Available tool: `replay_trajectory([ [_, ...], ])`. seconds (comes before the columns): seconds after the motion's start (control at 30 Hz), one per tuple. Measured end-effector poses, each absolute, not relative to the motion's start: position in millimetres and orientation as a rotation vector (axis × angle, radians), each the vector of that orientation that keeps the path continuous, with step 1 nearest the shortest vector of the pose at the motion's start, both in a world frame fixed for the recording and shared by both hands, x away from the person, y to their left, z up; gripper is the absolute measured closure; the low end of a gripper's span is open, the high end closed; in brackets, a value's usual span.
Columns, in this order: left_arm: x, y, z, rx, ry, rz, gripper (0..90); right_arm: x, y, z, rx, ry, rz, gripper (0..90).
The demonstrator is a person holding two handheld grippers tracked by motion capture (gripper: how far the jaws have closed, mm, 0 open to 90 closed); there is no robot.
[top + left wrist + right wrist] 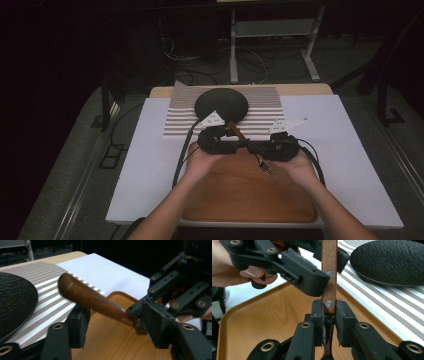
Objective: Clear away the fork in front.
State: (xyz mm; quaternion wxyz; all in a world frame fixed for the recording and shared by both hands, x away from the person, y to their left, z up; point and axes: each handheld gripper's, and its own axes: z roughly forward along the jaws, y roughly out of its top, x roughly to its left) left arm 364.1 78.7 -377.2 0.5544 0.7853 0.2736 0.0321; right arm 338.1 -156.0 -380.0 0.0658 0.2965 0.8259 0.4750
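A utensil with a brown wooden handle (236,132) and a metal end (265,168) is held in the air over the far edge of a wooden tray (240,192). My right gripper (329,312) is shut on it where the handle (329,270) meets the metal neck. My left gripper (112,320) stands open, with one jaw on each side of the handle (87,296). In the high view the left gripper (239,137) and right gripper (249,146) meet tip to tip. A round black plate (221,104) lies on a striped mat (262,119) just behind them.
A white sheet (145,165) covers the table under the tray and mat. The person's hands (200,162) hold both grippers, with cables trailing down the left and right sides. Table legs and cords stand on the floor beyond the far edge.
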Motion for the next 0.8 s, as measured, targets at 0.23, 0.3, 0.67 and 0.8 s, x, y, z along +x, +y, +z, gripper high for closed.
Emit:
replay_trajectory([
  [0.23,364.0,78.1,-376.4,1.810,0.656,0.033,57.4,336.3,-152.5,-376.6,0.882,2.480,1.437,77.0],
  [0.3,363.8,77.2,-376.2,1.806,0.656,0.026,57.8,335.9,-152.4,-375.8,0.882,2.474,1.436,77.0],
  [0.67,364.1,78.1,-374.0,1.745,0.648,-0.041,73.8,332.4,-149.0,-369.8,0.848,2.454,1.426,76.9],
  [0.8,362.8,77.6,-372.9,1.745,0.635,-0.045,76.4,331.5,-146.2,-369.5,0.843,2.452,1.420,76.9],
])
